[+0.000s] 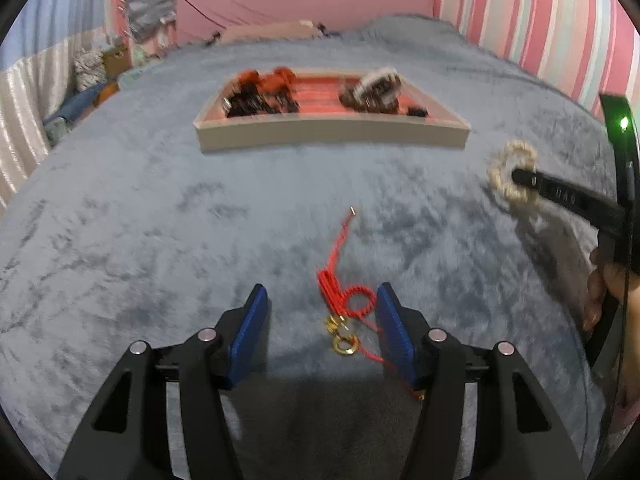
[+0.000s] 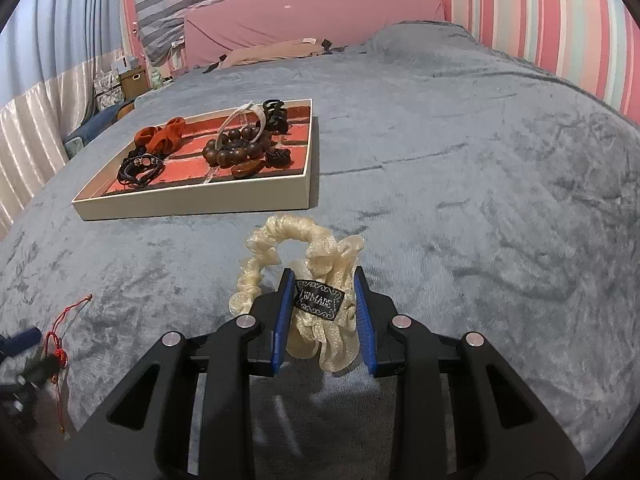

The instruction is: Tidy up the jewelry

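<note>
The red cord bracelet [image 1: 347,300] is laid on the blanket [image 1: 160,240], well short of the tray's [image 1: 332,136] near edge, its long axis running toward the tray, between the released left gripper's [image 1: 320,328] pads. The cream scrunchie [image 2: 304,280] is clamped by the right gripper [image 2: 322,316].

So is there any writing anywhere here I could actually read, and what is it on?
"...MADE": black tag on the cream scrunchie; its first letters are unclear, likely "HANDMADE".
Pale letters on the right gripper's finger, left wrist view: too blurred to read.
Nothing else bears writing.

Red cord bracelet [image 1: 344,300] on blanket, cream scrunchie [image 2: 304,276] clamped
</note>
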The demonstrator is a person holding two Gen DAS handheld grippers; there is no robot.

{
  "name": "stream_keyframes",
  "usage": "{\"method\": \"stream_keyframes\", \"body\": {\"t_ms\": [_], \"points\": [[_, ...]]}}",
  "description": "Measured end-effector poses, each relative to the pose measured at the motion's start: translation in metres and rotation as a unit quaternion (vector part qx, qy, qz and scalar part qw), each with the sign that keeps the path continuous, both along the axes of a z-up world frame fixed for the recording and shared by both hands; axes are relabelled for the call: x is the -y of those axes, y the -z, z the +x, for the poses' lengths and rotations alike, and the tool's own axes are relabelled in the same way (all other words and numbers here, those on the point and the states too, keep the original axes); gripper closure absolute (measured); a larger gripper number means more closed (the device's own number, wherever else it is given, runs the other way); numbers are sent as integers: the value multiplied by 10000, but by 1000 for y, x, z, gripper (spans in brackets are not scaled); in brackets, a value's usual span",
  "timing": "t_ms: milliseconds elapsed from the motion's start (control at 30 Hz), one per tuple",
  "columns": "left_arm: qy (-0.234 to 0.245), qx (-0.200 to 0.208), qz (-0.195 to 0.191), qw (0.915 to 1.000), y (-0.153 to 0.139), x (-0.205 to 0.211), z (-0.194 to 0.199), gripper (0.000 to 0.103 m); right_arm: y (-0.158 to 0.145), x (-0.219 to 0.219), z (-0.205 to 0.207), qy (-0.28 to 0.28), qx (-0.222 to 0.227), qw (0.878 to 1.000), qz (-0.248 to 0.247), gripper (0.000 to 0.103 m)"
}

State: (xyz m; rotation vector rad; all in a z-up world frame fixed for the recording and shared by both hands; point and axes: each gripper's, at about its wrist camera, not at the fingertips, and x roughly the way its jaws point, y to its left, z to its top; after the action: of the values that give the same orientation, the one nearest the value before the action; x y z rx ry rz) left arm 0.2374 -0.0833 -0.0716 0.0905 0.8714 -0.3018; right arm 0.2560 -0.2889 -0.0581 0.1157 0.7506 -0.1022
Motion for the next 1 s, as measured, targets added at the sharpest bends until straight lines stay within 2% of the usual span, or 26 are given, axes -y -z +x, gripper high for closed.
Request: {"method": "stream_keyframes", "body": {"t_ms": [100,167,267,633,833,1000], "points": [[19,-82,-2,10000,5,0,2,51,1,0,1,-16,-6,10000,3,74],[59,-132,-70,9999,6,-1,4,81,1,-1,2,-24,3,10000,0,74],[57,-142,-124,9998,6,-3,7,92,-1,-4,3,-47,27,10000,-7,74],[28,148,-397,9991,-26,-15,38,93,-19,-17,18,-174,224,9996,-39,74],[-146,523,-502,9973,-67,-24,85,93,-38,-22,42,-219,358,9991,-3,74],[-320,627,-496,9963,-81,-27,135,93,-48,-29,70,-273,433,9987,-49,74]]}}
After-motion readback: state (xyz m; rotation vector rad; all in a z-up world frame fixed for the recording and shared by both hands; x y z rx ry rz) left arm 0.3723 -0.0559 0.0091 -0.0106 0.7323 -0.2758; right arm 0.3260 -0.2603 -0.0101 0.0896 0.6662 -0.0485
